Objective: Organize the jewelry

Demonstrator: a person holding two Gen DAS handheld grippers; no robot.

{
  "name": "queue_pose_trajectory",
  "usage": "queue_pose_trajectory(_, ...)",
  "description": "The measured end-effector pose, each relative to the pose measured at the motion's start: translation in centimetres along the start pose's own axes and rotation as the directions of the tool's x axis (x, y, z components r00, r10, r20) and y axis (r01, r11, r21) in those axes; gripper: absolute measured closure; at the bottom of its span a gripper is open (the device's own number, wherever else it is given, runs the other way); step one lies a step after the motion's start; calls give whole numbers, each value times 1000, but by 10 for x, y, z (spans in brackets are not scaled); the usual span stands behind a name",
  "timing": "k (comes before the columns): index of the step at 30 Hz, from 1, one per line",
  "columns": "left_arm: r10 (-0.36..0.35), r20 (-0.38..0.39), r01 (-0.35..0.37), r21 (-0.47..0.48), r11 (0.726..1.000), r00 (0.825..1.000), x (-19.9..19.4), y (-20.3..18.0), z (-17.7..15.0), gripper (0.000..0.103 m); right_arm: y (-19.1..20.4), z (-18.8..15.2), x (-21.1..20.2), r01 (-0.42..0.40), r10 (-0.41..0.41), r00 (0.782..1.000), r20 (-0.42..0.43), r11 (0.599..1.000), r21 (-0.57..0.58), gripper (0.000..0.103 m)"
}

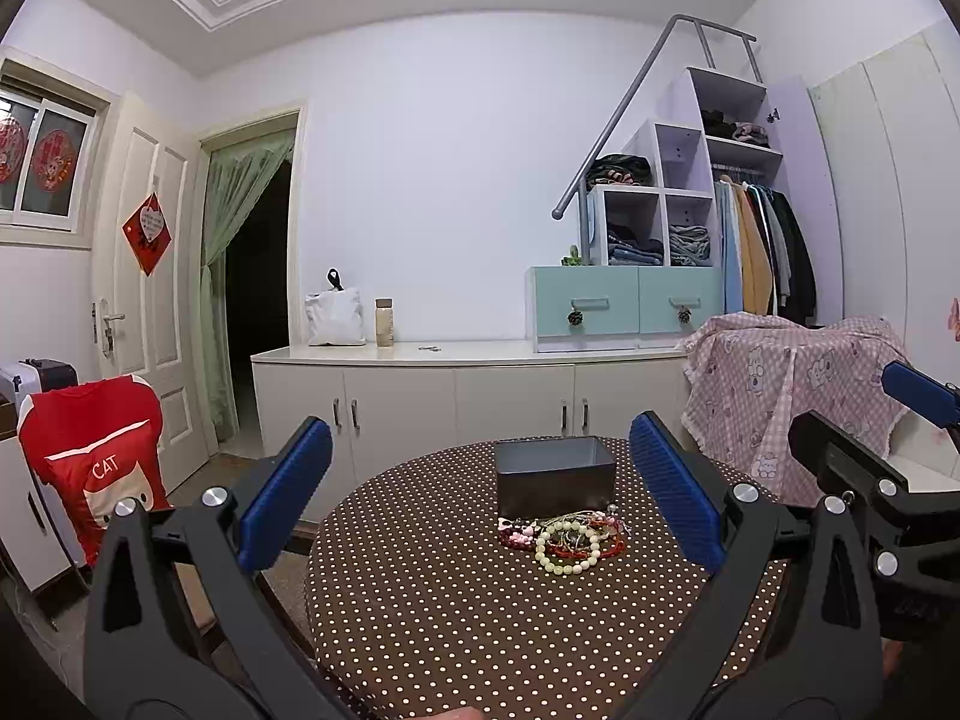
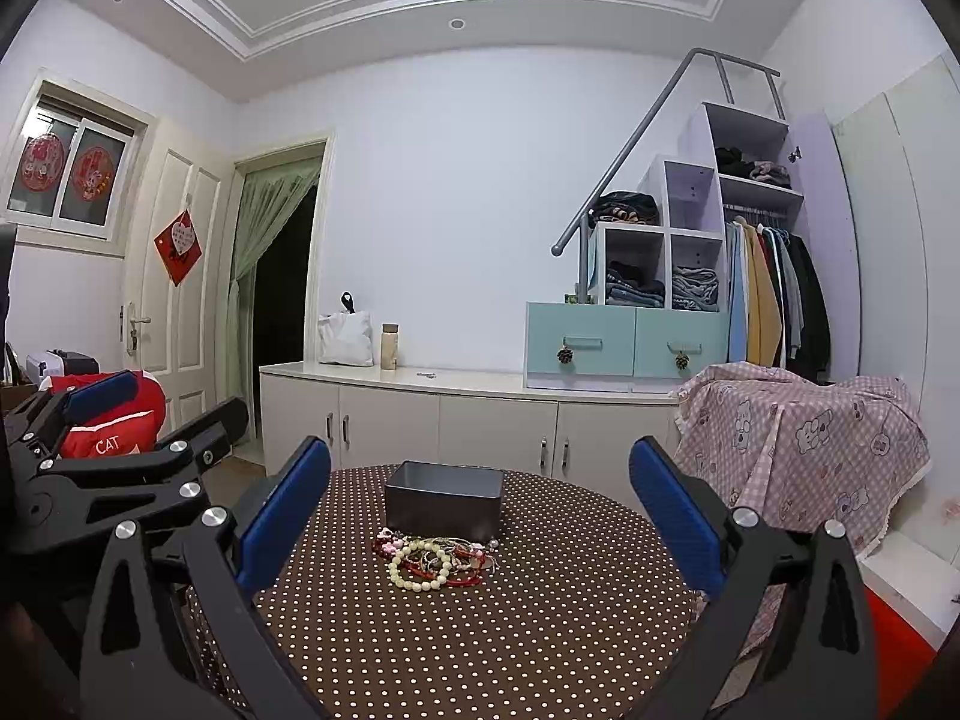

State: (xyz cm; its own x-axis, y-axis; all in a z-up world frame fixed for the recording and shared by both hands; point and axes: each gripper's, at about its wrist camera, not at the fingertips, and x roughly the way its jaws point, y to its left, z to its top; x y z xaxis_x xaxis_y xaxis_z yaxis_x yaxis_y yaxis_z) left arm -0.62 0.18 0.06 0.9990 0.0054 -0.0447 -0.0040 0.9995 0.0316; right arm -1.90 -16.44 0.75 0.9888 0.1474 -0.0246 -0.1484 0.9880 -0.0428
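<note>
A heap of bead bracelets (image 1: 564, 537) lies on the round brown polka-dot table (image 1: 432, 612), just in front of an open dark grey box (image 1: 555, 476). A pale cream bead bracelet (image 1: 567, 552) rests on top at the near side. My left gripper (image 1: 480, 492) hovers open above the near half of the table, nothing between its blue pads. In the right wrist view the same bracelets (image 2: 435, 558), box (image 2: 444, 501) and table (image 2: 510, 618) appear. My right gripper (image 2: 480, 507) is open and empty too, back from the heap. The other gripper (image 2: 120, 456) shows at the left.
A red "CAT" chair cover (image 1: 96, 456) stands left of the table. A pink checked cloth (image 1: 792, 384) drapes furniture to the right. White cabinets (image 1: 456, 408) run along the back wall with a bag, a bottle and teal drawers on top.
</note>
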Motion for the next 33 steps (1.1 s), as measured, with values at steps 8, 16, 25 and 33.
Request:
queue_pose_trajectory(8, 2, 1, -2, 1, 1000, 1000, -1, 0, 0, 6, 0, 0, -1, 3, -3, 1000, 0, 1000, -1, 7)
queue_pose_trajectory(16, 2, 0, -2, -1, 1000, 1000, -2, 1, -1, 6, 0, -1, -2, 2, -2, 1000, 0, 1000, 3, 7)
queue_pose_trajectory(25, 4, -5, -4, 3, 1000, 1000, -2, 3, -2, 6, -1, -4, -2, 2, -2, 1000, -7, 1000, 9, 7)
queue_pose_trajectory(33, 6, -7, -6, 7, 1000, 1000, -1, 3, -2, 6, -3, -5, -1, 0, 0, 1000, -10, 1000, 13, 7)
